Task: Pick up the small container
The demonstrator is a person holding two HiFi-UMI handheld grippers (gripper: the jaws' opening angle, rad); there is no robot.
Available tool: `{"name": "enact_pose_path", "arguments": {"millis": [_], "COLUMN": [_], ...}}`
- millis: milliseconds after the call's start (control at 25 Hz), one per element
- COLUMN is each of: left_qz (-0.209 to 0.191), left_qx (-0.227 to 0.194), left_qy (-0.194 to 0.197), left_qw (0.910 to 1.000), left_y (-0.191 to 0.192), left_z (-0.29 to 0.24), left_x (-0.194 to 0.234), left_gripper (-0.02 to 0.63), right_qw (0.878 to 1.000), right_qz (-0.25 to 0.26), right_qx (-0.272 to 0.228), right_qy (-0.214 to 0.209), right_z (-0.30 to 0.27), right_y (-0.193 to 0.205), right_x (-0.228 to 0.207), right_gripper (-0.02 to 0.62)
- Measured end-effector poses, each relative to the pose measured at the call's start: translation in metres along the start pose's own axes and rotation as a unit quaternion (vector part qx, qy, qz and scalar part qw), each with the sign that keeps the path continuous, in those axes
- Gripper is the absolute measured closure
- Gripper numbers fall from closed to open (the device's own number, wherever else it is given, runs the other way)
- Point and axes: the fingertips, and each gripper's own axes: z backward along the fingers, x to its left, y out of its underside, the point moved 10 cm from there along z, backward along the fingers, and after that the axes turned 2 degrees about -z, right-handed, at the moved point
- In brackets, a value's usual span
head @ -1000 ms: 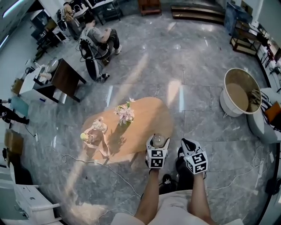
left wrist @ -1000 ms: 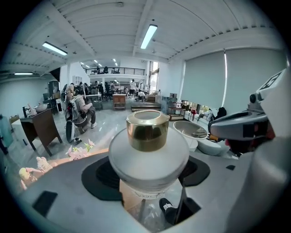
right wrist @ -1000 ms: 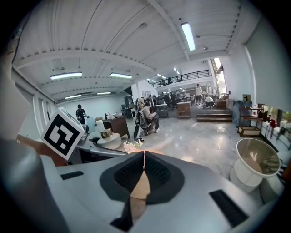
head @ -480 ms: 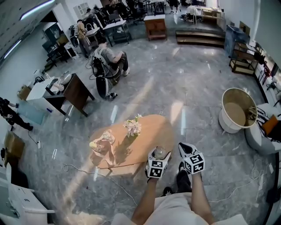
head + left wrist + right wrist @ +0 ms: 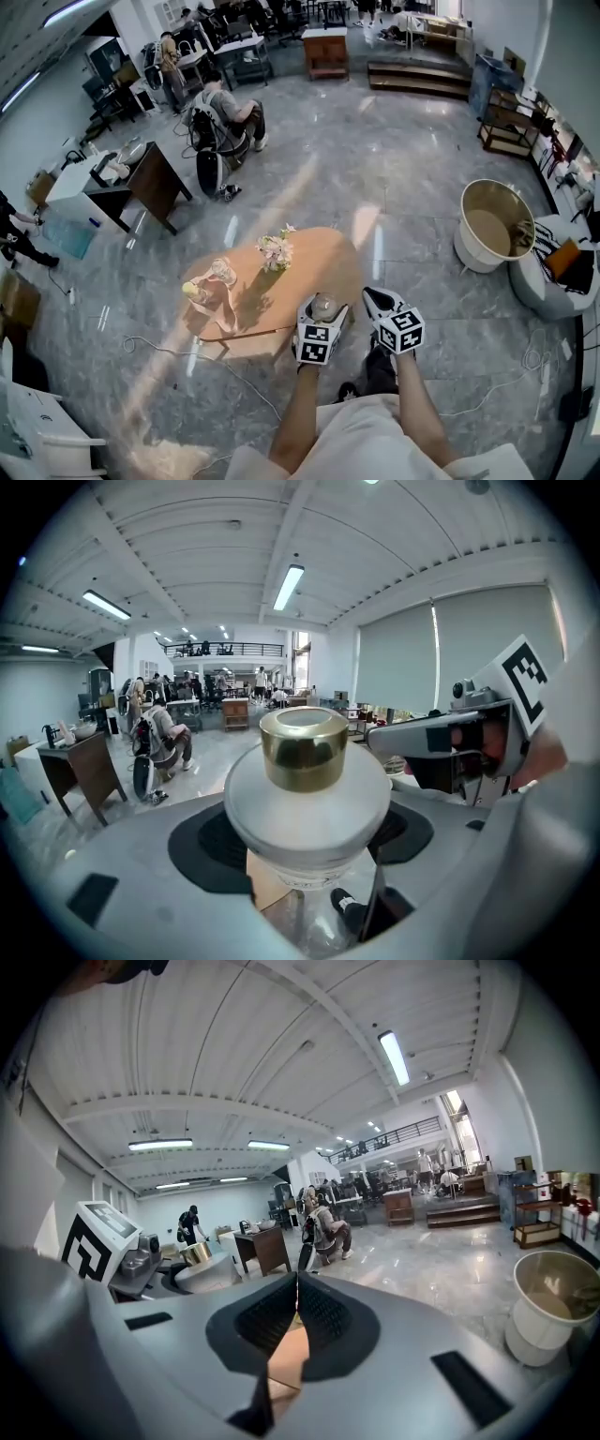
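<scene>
Since a second ago the left gripper (image 5: 321, 311) has kept its fingers pinching the small container (image 5: 307, 794), and the head view now takes in more of the room. The frosted container stands upright, long axis vertical, gold cap (image 5: 303, 748) on top, at the near rim of the oval wooden worktop (image 5: 314, 258). The right gripper (image 5: 296, 1288) is just beside it, fingers pressed together on nothing. Flowers (image 5: 275, 250) stand on the worktop; grey marble floor (image 5: 375, 159) surrounds it.
</scene>
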Motion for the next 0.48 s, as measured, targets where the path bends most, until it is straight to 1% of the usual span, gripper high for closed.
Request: {"name": "enact_pose_path", "arguments": {"millis": [280,480], "left_qz": [0.017,0.025], "left_qx": [0.003,-0.001], "left_qy": [-0.013,-0.021], "left_qw": [0.9998,0.9995], "left_y": [0.020,0.026], "left_z": [0.027,0.038], "left_x": [0.001,0.002], "left_gripper": [0.273,0.273], "right_qw": [1.000,1.000], "right_qz": [-0.009,-0.015], "right_qx": [0.010,0.010], "right_qy": [-0.006,-0.009], "right_z": [0.014,0.021], "right_y": [0.016,0.024], "right_x": [0.027,0.035], "right_gripper": [0.526,0.526]}}
